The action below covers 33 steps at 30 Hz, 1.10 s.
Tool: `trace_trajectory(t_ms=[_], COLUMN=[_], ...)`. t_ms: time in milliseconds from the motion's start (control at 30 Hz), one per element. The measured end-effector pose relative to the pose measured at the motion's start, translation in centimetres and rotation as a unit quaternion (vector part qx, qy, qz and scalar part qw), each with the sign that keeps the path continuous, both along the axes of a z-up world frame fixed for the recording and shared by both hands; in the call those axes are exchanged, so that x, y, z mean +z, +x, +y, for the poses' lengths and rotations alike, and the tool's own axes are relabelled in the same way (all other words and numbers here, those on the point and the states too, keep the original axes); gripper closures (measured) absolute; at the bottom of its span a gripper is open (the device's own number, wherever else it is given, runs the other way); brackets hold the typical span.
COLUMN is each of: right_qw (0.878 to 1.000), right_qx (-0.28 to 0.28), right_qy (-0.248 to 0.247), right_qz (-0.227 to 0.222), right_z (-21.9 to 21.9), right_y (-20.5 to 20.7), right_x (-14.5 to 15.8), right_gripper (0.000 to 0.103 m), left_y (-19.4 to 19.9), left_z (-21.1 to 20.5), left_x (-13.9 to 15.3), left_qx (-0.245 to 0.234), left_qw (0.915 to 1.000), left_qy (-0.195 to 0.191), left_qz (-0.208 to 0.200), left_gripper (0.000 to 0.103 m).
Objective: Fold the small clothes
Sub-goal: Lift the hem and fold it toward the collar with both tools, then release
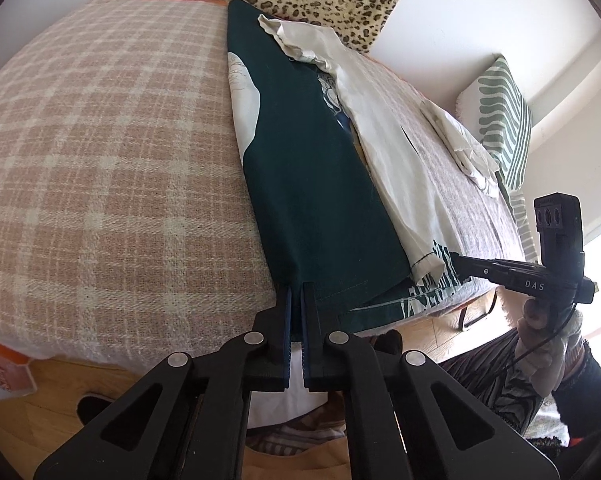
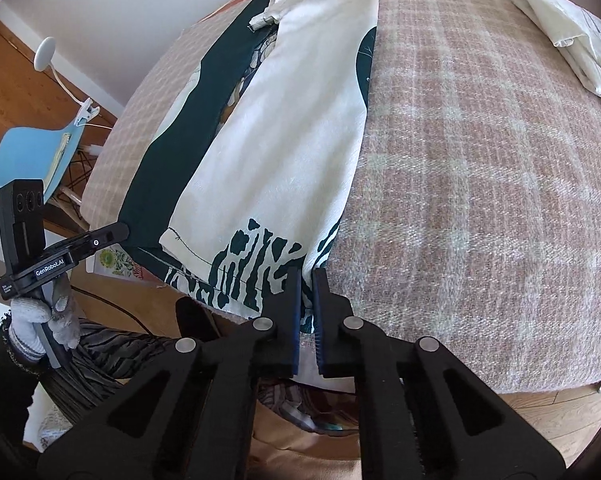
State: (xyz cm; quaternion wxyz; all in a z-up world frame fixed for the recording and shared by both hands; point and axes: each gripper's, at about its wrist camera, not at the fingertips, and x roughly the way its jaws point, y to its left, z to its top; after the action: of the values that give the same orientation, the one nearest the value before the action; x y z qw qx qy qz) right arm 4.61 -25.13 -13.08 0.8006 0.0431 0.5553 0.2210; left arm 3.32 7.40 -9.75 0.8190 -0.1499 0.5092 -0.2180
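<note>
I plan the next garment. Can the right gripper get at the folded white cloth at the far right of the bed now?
Probably not yet: the right gripper is shut on the green and white garment. The white cloth lies apart on the plaid blanket, nothing between.

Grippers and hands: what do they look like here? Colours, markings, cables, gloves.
Both are matte black plastic two-finger grippers with linkage arms, silver pivot pins and blue serrated finger pads. The left gripper carries white "GenRobot.AI" lettering; the right gripper shows "DAS", with a thin black cable trailing below. The grey knit-gloved left hand has a dark sleeve; the right hand wears a pale glove.
</note>
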Motion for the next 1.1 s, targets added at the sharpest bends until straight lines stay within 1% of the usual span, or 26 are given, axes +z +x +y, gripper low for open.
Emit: trace_trajectory(t_ms=[233, 367, 700, 900, 1100], right_qw=[0.996, 0.993, 0.988, 0.986, 0.982], right_qx=[-0.027, -0.036, -0.041, -0.050, -0.065], right_qy=[0.071, 0.104, 0.145, 0.161, 0.178], right_qz=[0.036, 0.043, 0.031, 0.016, 0.005], right_z=[-2.0, -2.7, -3.4, -3.7, -4.2], right_y=[0.6, 0.7, 1.6, 3.0, 5.3], right_x=[-0.5, -0.1, 2.5, 4.4, 5.8], right_gripper=[0.099, 0.099, 0.099, 0.099, 0.099], left_y=[0.0, 0.3, 1.4, 3.0, 5.7], left_z=[0.8, 0.8, 0.6, 0.5, 0.4], left_x=[1.1, 1.9, 3.6, 4.9, 5.8], left_qx=[0.009, 0.009, 0.009, 0.011, 0.016], left_qw=[0.9992, 0.9986, 0.9966, 0.9957, 0.9947], left_qy=[-0.035, -0.046, -0.072, -0.069, -0.070], left_qz=[-0.014, -0.025, -0.039, -0.060, -0.074], left_gripper=[0.102, 0.102, 0.102, 0.102, 0.102])
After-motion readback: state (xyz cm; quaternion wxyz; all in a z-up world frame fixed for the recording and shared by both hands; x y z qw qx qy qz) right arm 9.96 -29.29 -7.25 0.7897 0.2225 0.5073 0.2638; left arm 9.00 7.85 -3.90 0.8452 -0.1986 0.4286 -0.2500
